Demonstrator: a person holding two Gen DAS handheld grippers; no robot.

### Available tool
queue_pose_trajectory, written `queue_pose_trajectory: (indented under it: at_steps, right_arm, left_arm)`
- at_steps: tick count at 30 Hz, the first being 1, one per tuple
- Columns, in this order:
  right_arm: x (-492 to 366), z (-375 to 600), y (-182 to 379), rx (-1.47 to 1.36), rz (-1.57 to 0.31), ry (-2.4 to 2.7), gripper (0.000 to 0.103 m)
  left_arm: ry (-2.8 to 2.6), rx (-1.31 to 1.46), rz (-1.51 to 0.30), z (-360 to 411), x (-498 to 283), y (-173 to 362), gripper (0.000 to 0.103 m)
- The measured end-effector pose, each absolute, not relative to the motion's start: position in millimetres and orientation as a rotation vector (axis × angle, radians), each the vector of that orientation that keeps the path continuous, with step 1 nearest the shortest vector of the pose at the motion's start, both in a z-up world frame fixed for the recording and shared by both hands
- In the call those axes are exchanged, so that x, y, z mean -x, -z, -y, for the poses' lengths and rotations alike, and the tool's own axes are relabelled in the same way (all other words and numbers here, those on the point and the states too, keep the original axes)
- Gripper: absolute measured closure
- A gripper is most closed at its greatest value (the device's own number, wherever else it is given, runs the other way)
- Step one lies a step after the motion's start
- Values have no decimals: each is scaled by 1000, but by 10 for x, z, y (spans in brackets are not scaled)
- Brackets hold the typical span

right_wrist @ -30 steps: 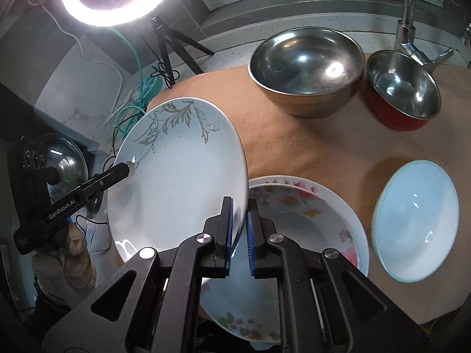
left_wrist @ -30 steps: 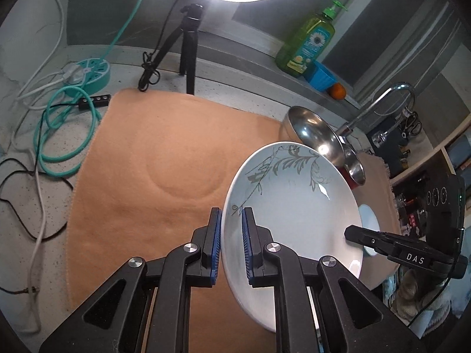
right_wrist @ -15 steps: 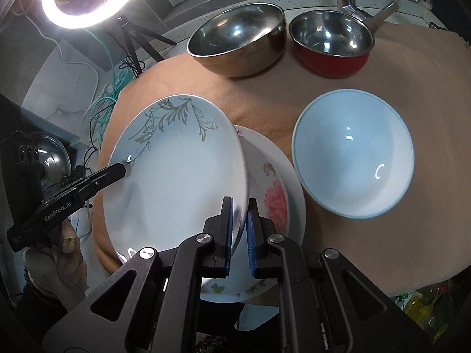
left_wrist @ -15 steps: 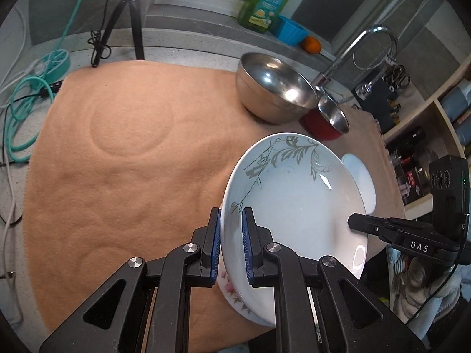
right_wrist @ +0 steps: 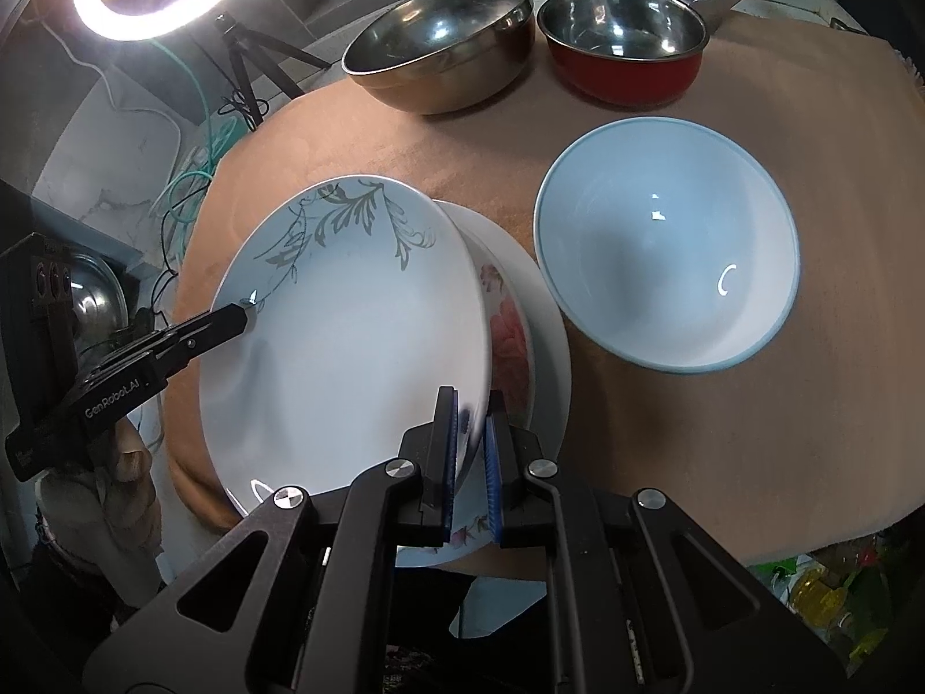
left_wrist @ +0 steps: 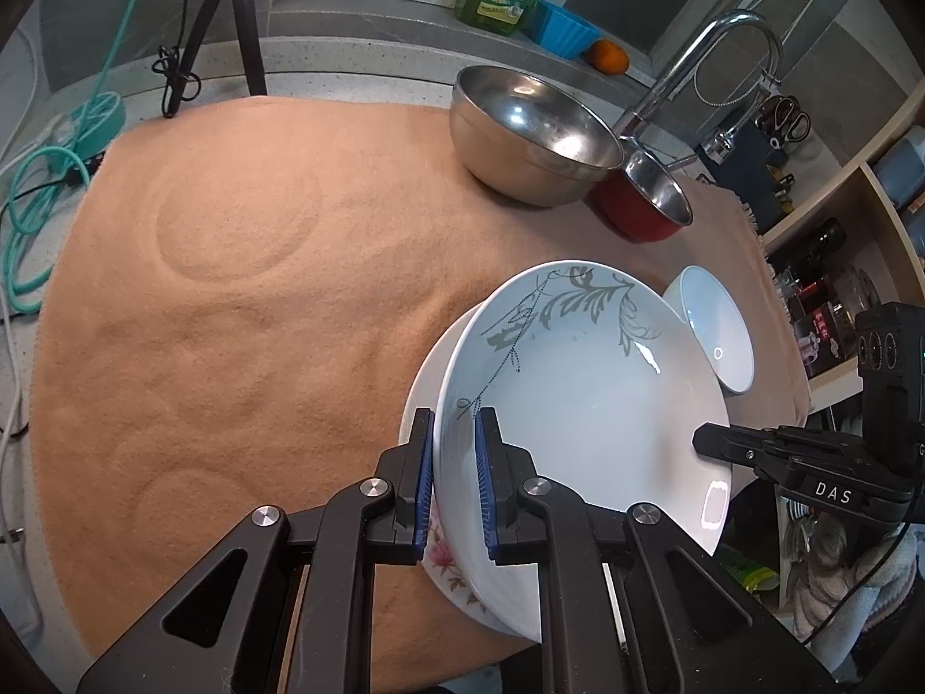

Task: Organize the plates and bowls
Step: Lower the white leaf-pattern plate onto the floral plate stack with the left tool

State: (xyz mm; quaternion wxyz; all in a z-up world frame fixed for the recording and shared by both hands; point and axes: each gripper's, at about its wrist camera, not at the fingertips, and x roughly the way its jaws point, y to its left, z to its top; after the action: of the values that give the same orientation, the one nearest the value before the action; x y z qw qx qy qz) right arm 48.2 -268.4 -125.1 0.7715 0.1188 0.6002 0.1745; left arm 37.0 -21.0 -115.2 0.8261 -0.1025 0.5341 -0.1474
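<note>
Two wrist fisheyes, both close over my work mat

My left wrist camera looks forward and down along its fingers from the leaf-patterned plate's left edge; my right wrist camera faces the same plate from its opposite rim. Both share the steel bowl, red pot and white bowl.

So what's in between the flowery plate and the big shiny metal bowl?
Nothing but bare tan mat. The right wrist view shows the open stretch from the flowery plate up to the steel bowl.
</note>
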Motion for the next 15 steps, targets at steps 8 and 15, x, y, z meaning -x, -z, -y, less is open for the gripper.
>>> queue_pose_trajectory:
  at_steps: [8, 15]
  right_arm:
    - [-472, 2686, 1291, -258, -1312, -373, 94]
    - [-472, 2685, 1312, -258, -1319, -375, 94]
  left_arm:
    - [313, 205, -1146, 247, -372, 1194, 91]
    - [310, 198, -1152, 268, -390, 1218, 91]
